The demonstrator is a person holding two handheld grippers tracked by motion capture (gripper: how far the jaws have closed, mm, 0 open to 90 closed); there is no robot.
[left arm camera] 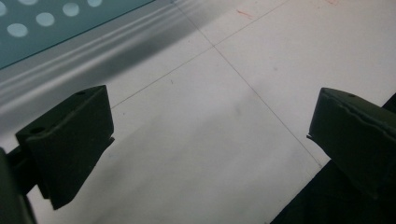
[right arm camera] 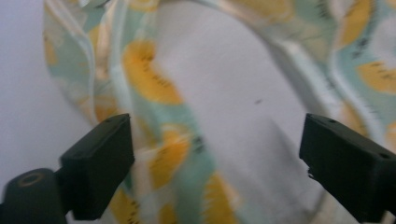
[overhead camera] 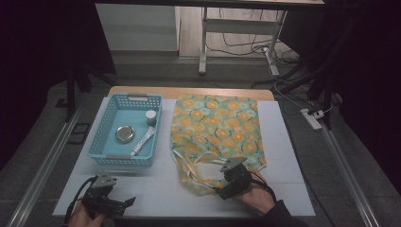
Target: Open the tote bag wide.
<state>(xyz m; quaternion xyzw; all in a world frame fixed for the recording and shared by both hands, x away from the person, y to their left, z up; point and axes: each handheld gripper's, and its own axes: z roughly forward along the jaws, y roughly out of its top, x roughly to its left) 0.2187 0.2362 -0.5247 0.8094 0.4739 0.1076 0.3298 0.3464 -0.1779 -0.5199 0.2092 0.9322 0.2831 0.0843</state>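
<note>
A person seated at a white table (overhead camera: 142, 189) works two handheld grippers over one floral cloth bag (overhead camera: 215, 127), which lies flat on the right half of the tabletop with its mouth and handles toward the person. The right gripper (overhead camera: 218, 193) hangs over the bag's near edge, where two pale handle loops (overhead camera: 196, 166) curl beside the opening. In the right gripper view its jaws stand well apart, with a strip of the green-and-orange fabric (right arm camera: 173, 154) running up beside the left jaw and bare table between the two; the pads press on nothing, though the blur makes it hard to say whether the left one brushes the cloth. The left gripper (overhead camera: 131, 201) rests low at the table's near left corner, well apart from the bag, and the left gripper view shows its jaws wide open over bare white surface (left arm camera: 219, 140). To the bag's left sits one blue slotted basket (overhead camera: 109, 118) holding three things (counted from the high view): one round metal tin (overhead camera: 125, 134), one small white-capped jar (overhead camera: 151, 117) and one white tube (overhead camera: 143, 142) lying slantwise between them.
</note>
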